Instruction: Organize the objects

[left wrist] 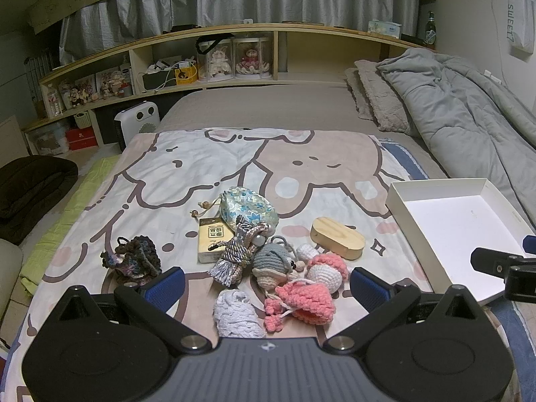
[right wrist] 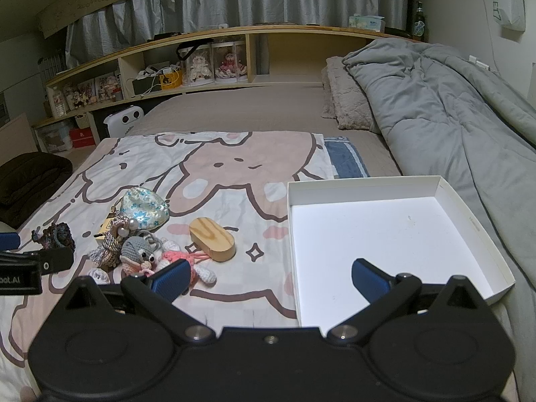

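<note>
A pile of small things lies on the cartoon blanket [left wrist: 187, 167]: a floral pouch [left wrist: 249, 208], a yellow card box [left wrist: 213, 239], a rope tassel [left wrist: 234, 256], a grey crochet doll [left wrist: 273, 263], a pink crochet piece [left wrist: 306, 303], a white crochet piece [left wrist: 236, 315], a dark crochet piece [left wrist: 135, 256] and a wooden oval block [left wrist: 336, 238]. My left gripper [left wrist: 266, 283] is open and empty just before the pile. A white shallow box [right wrist: 378, 234] lies to the right. My right gripper [right wrist: 269, 279] is open and empty, over the box's near left edge.
A grey duvet [right wrist: 452, 100] and fluffy pillows [right wrist: 348, 100] lie along the right of the bed. A wooden shelf [left wrist: 207, 80] with dolls and boxes runs behind. A white heater [left wrist: 137, 124] and a dark cushion [left wrist: 30, 187] are at the left.
</note>
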`<state>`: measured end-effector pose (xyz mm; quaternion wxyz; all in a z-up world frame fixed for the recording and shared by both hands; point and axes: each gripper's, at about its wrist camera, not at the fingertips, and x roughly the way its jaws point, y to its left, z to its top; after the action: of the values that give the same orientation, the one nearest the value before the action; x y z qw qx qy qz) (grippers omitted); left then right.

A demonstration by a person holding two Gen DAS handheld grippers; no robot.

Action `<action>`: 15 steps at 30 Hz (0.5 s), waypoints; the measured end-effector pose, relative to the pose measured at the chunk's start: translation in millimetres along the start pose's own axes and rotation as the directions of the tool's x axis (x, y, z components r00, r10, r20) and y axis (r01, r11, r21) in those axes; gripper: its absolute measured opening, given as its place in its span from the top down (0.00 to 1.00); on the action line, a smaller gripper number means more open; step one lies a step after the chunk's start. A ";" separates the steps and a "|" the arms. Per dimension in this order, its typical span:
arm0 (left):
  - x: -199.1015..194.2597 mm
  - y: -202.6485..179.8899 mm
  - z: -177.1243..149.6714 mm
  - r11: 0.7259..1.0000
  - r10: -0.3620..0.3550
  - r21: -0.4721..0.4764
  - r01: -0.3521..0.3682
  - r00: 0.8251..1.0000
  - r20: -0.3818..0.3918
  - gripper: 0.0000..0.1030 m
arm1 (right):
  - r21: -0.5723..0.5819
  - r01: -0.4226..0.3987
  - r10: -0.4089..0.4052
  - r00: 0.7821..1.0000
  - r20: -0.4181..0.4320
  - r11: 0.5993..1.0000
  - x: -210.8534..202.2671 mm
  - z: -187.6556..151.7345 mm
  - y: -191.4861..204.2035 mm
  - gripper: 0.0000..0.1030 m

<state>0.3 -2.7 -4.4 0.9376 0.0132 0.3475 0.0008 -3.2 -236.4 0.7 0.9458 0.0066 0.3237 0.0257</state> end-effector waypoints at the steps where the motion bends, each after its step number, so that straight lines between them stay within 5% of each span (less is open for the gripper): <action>1: -0.1 -0.1 -0.1 1.000 0.000 -0.001 0.000 1.000 0.000 0.00 | 0.000 0.001 -0.001 1.000 0.000 1.000 0.0 -0.1 0.0 0.00; 15: -0.3 -1.3 -0.5 1.000 -0.002 0.000 0.002 1.000 0.000 0.00 | 0.003 0.002 -0.002 1.000 -0.003 1.000 0.0 -1.2 -1.4 0.00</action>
<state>-0.3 -4.0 -4.6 0.9376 0.0129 0.3475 0.0000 -3.8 -237.7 -0.2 0.9453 0.0076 0.3251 0.0242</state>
